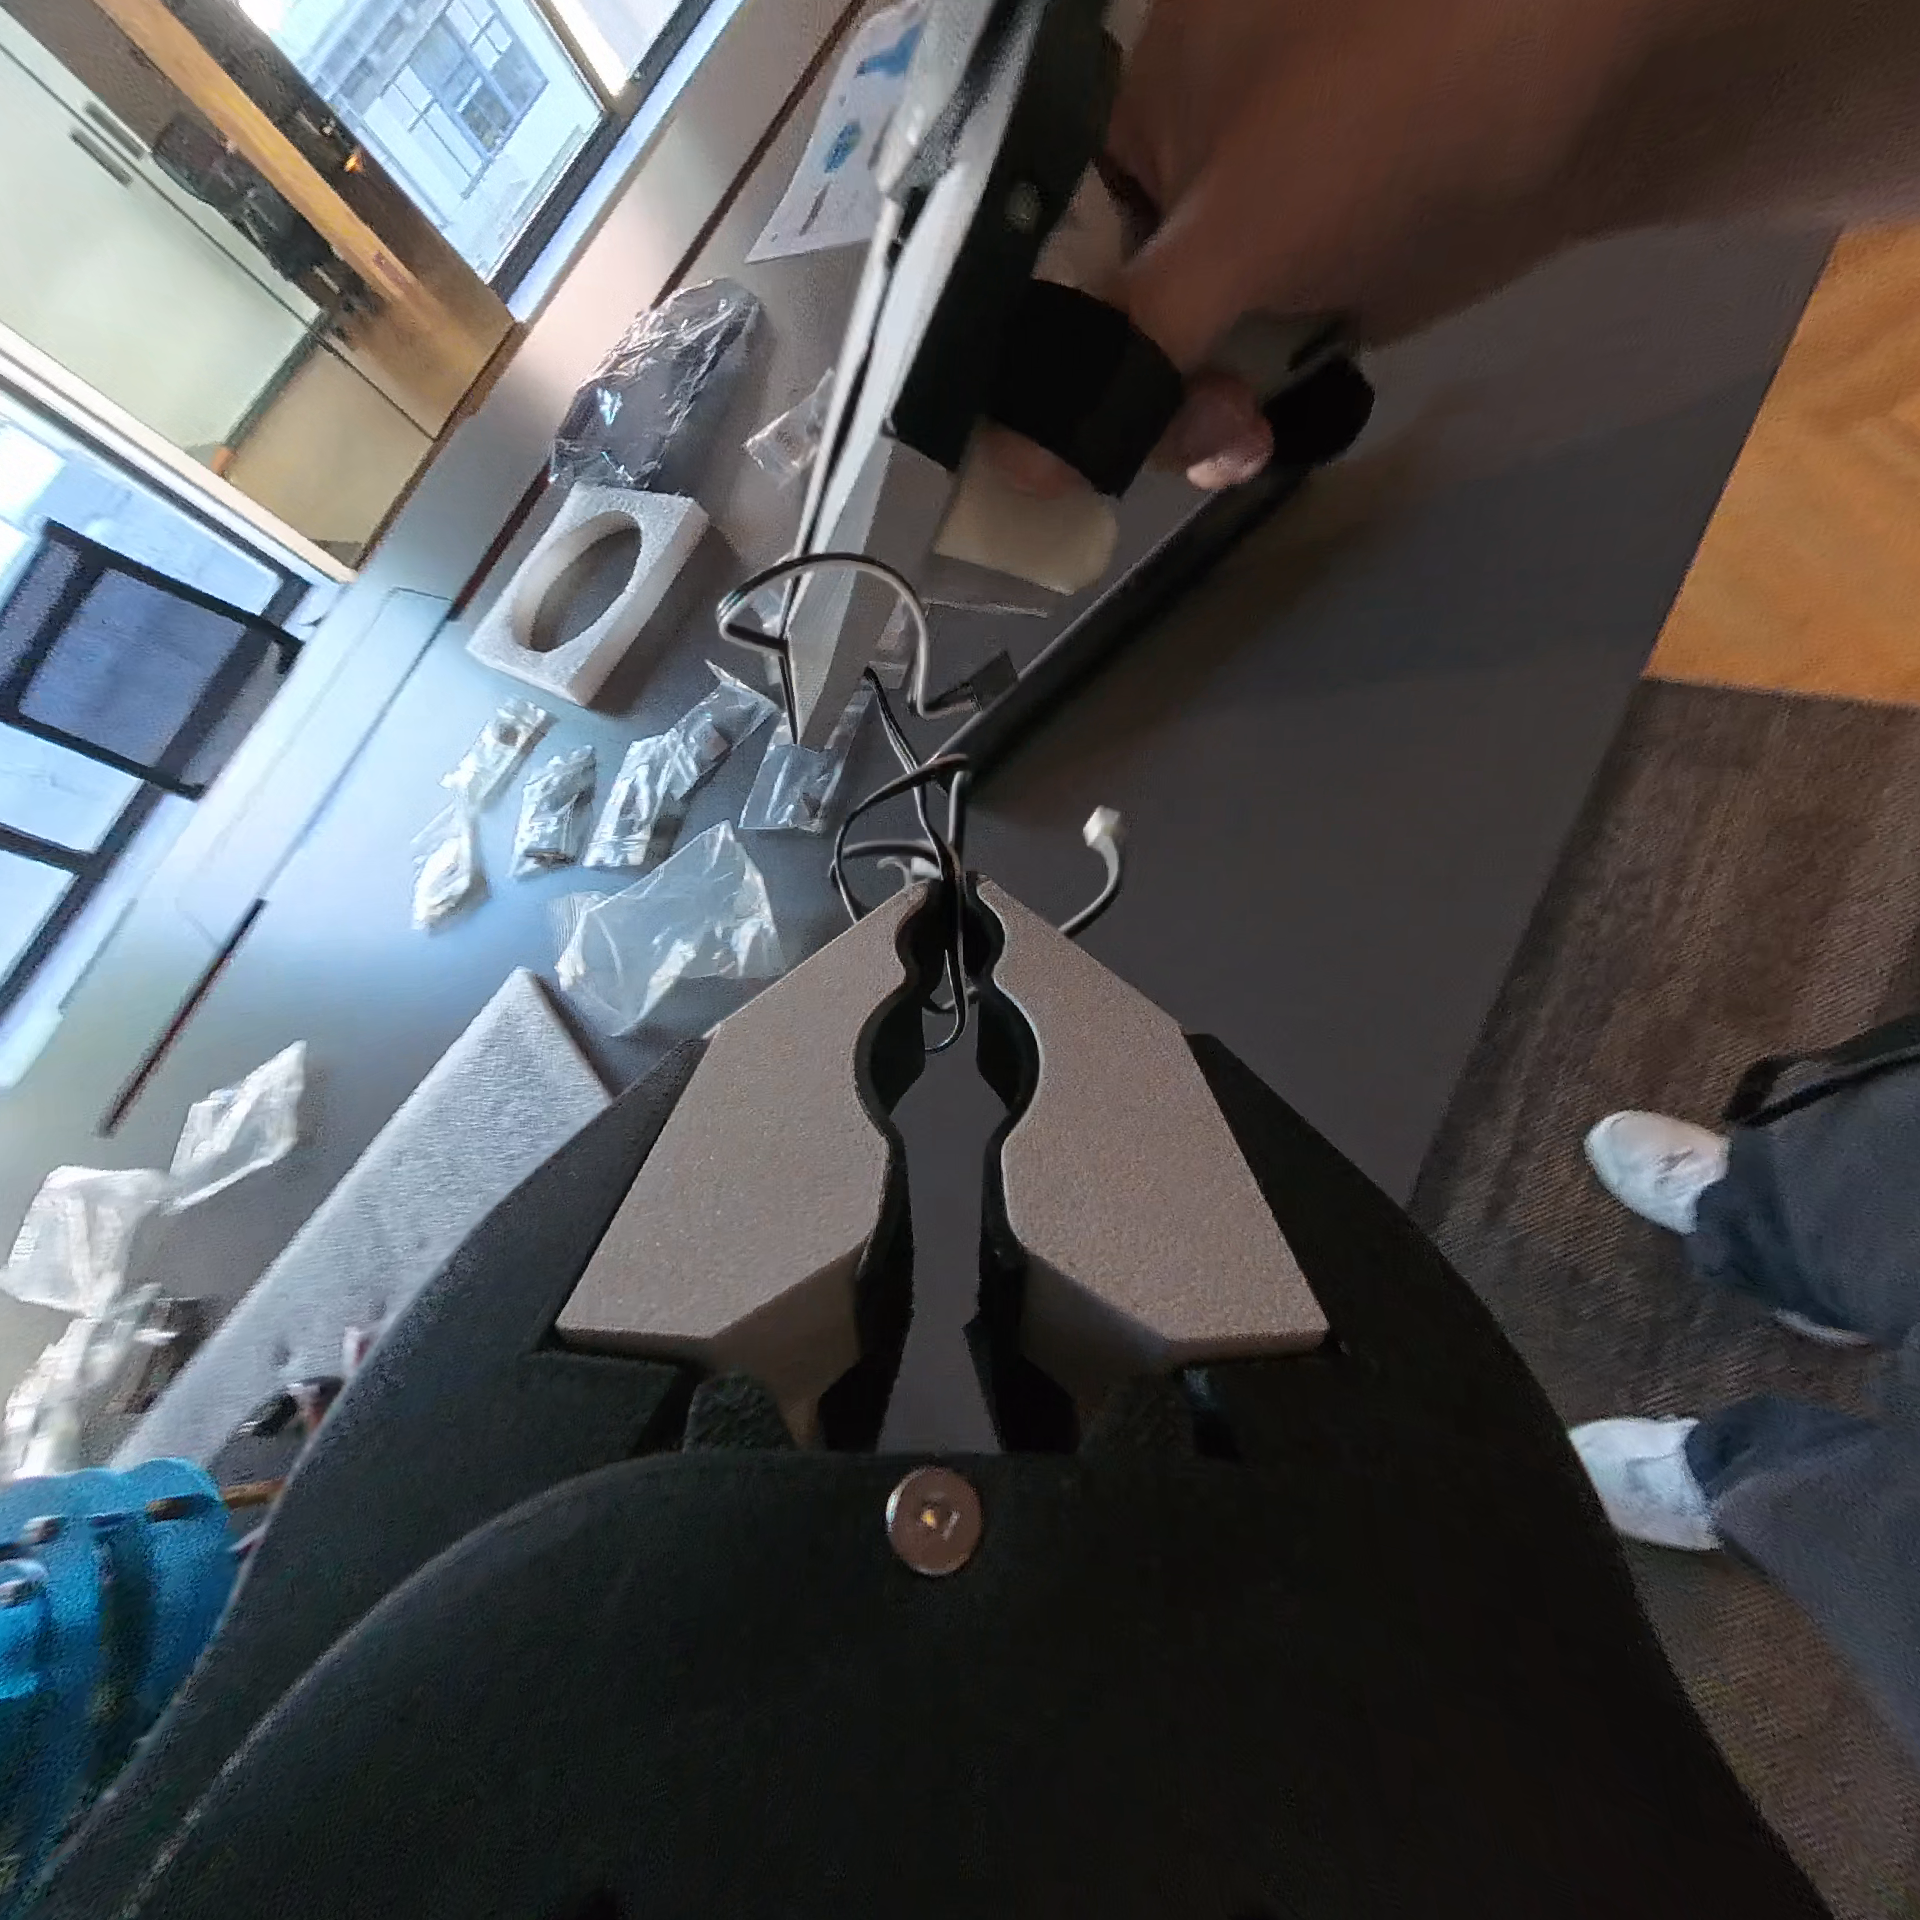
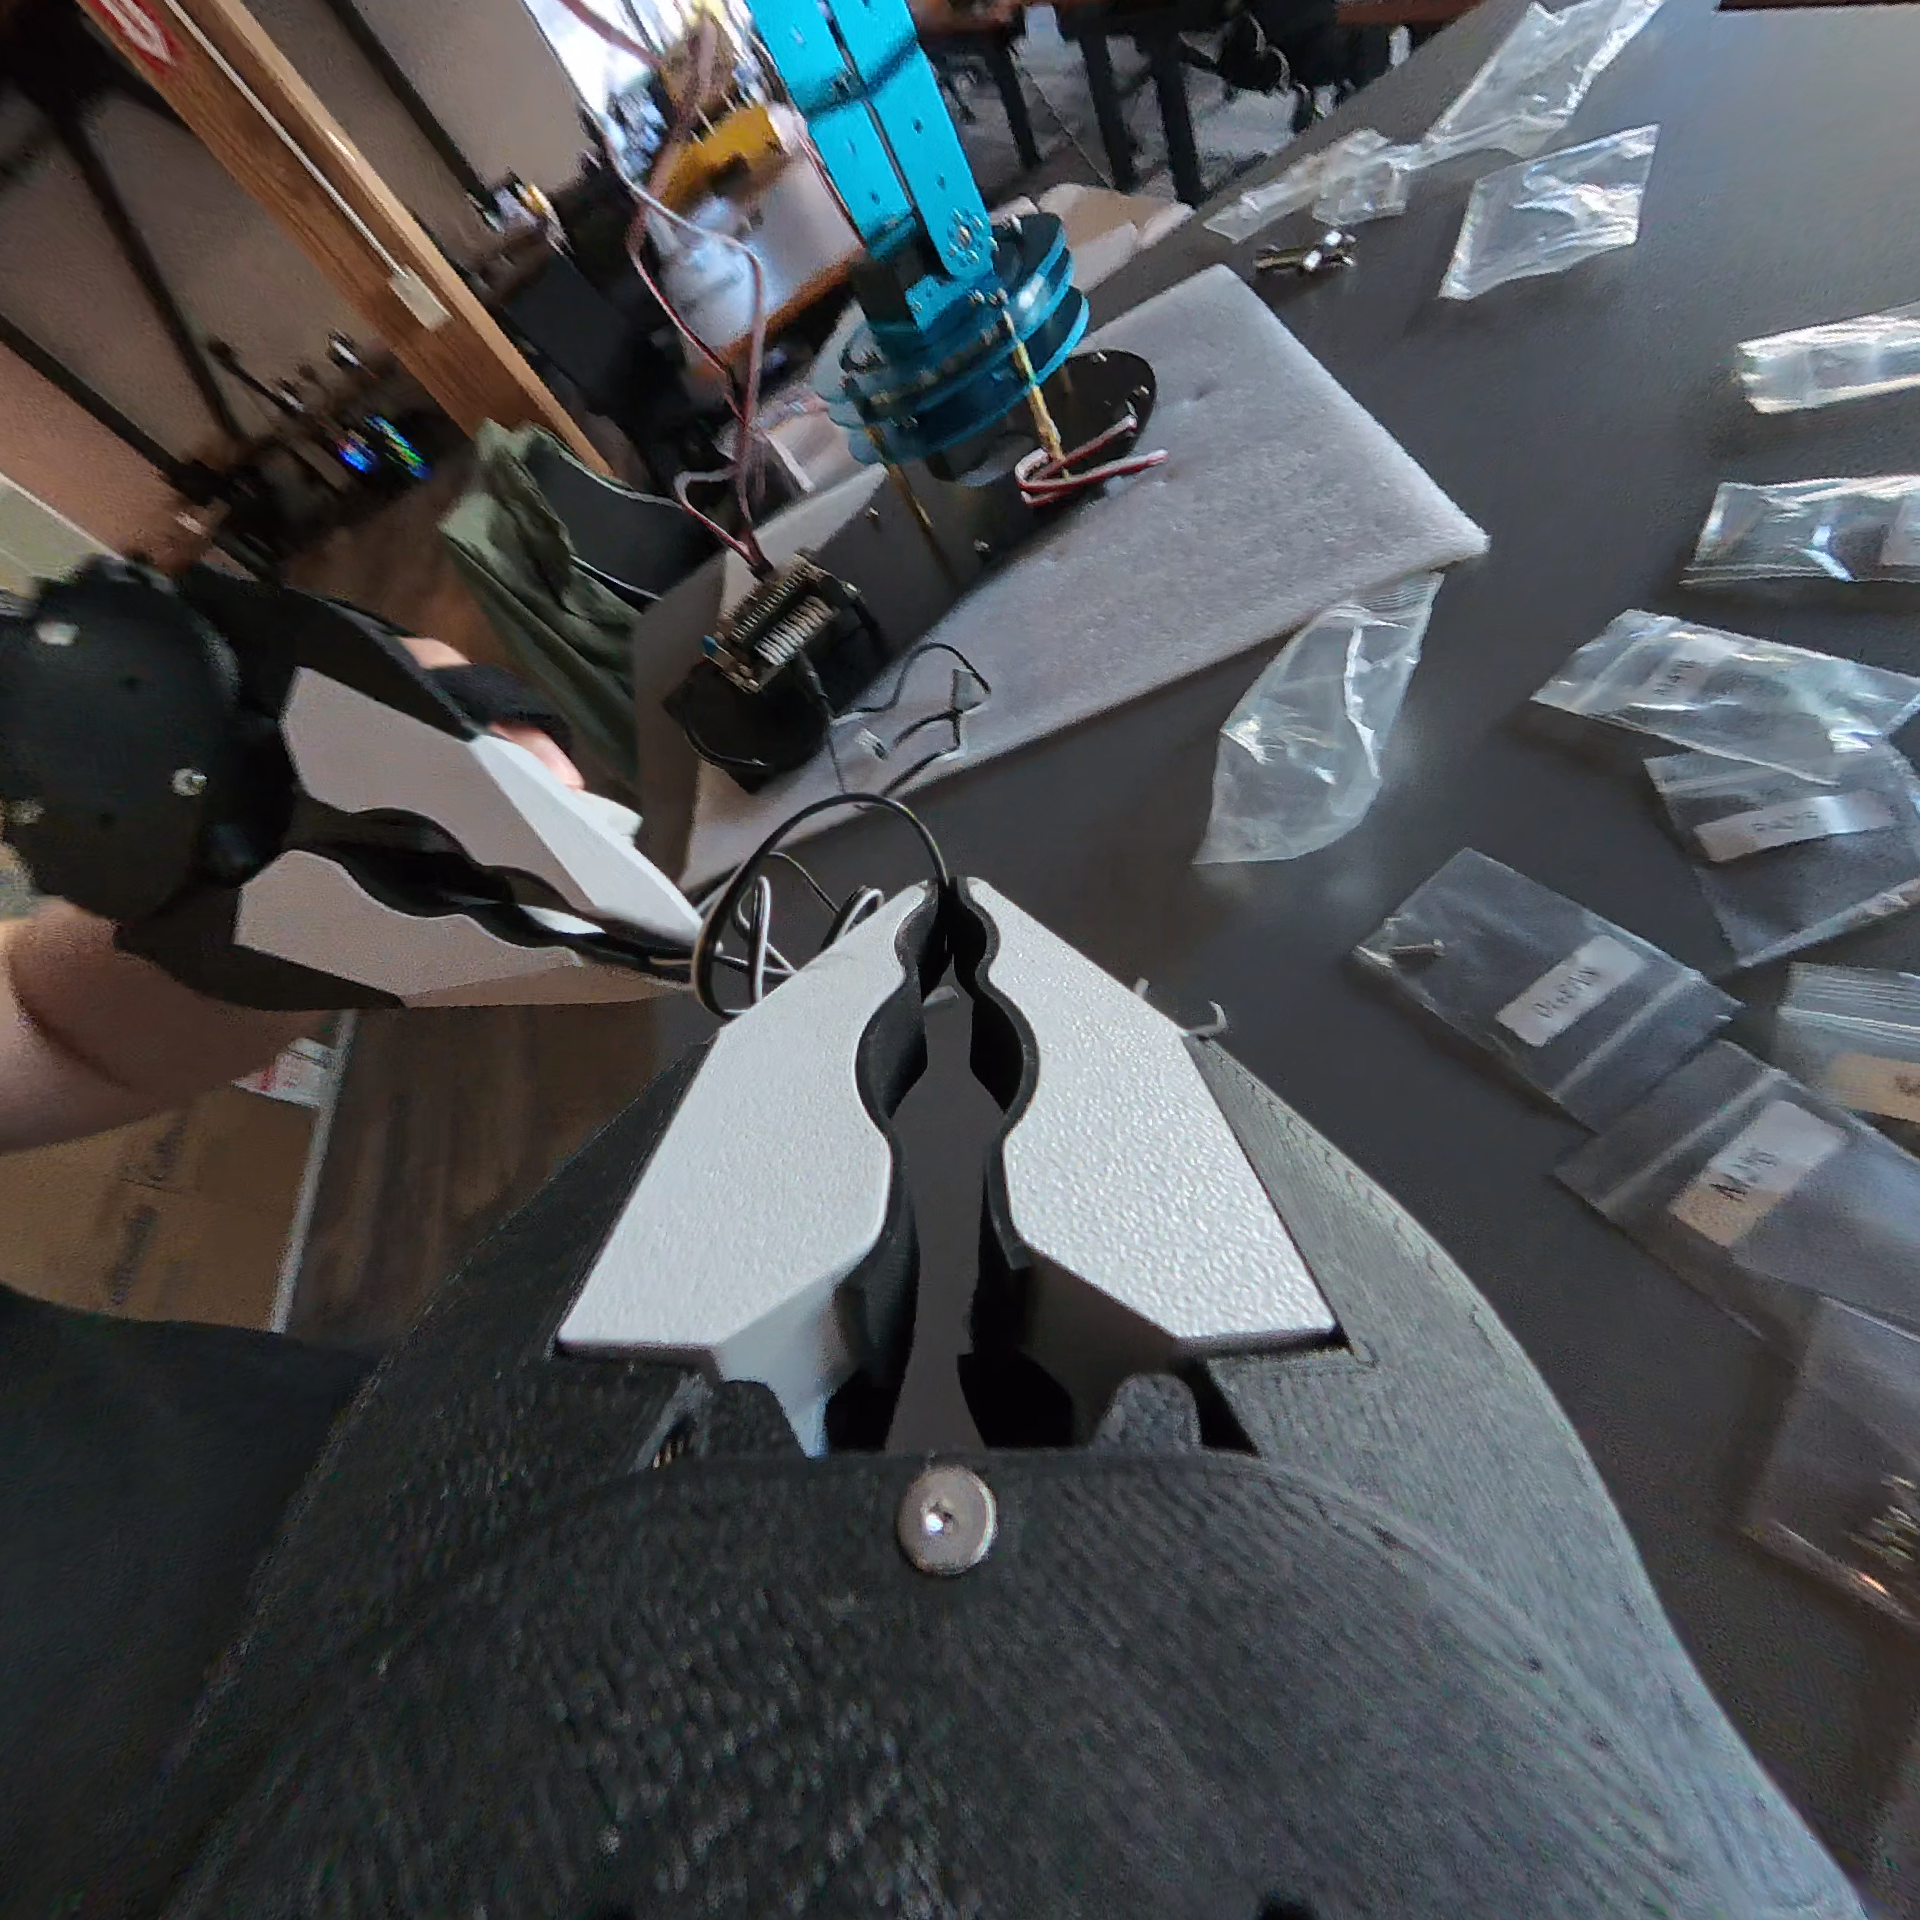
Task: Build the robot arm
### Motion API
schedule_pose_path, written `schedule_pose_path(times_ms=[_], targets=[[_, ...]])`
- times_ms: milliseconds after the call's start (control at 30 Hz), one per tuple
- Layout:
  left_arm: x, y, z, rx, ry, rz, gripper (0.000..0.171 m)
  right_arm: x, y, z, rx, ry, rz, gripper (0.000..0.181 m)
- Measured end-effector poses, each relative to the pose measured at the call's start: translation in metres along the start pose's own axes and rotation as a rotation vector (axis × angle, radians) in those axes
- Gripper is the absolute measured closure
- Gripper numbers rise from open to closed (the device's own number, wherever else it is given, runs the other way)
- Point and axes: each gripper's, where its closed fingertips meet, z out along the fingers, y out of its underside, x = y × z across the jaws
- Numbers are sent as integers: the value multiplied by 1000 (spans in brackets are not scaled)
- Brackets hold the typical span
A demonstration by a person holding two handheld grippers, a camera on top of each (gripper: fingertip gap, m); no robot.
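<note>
My left gripper [image 1: 951, 902] is shut on a thin black-and-white wire bundle [image 1: 878, 795] above a dark grey table [image 1: 1299, 831]. A white connector [image 1: 1101, 831] hangs at one wire end. My right gripper [image 2: 951, 896] is shut on the same wire, which loops [image 2: 862, 798] between the two grippers. The right gripper [image 1: 816, 717] shows edge-on in the left wrist view, held by a hand. The left gripper [image 2: 681, 930] shows at the left of the right wrist view, tips close to the right gripper's.
A blue robot arm [image 2: 956, 343] and a circuit board [image 2: 779, 634] stand on a grey foam pad [image 2: 1247, 499]. Several plastic bags of small parts [image 2: 1538, 997] lie on the table. A foam block with a round hole [image 1: 592, 592] lies farther off. A person's white shoes [image 1: 1652, 1164] are on the carpet. Across from one pair of fingers to the other is roughly 6 cm.
</note>
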Motion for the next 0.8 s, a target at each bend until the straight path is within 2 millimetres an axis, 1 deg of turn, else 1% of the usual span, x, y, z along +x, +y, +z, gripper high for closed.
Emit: schedule_pose_path(times_ms=[100,200,267,300,367,433,500,567,667,733,800], targets=[[-5,-5,-6,54,11,-75,171,-12,-9,-2,97,-111,46,181],[-6,1,-6,38,32,-110,171,-16,-13,-4,139,-186,86,181],[-1,8,-5,8,92,-176,156,-17,-13,-4,137,-206,89,181],[0,7,-8,22,123,-214,152,-18,-13,-4,132,-205,83,181],[-5,-1,-20,94,165,-291,154,-22,-15,-6,134,-219,60,181],[-17,-9,-30,159,194,-347,157,-27,-17,-9,132,-232,41,181],[-26,-14,-36,178,232,-366,155,-33,-21,-14,127,-247,22,181],[-33,-21,-37,200,259,-340,154,-38,-26,-18,119,-255,-2,181],[-37,-36,-38,238,344,-312,157,-47,-32,-25,95,-266,-42,181],[-38,-52,-41,295,425,-329,159,-53,-35,-29,77,-266,-72,181],[-33,-62,-40,302,524,-331,158,-60,-37,-32,66,-271,-102,181]])
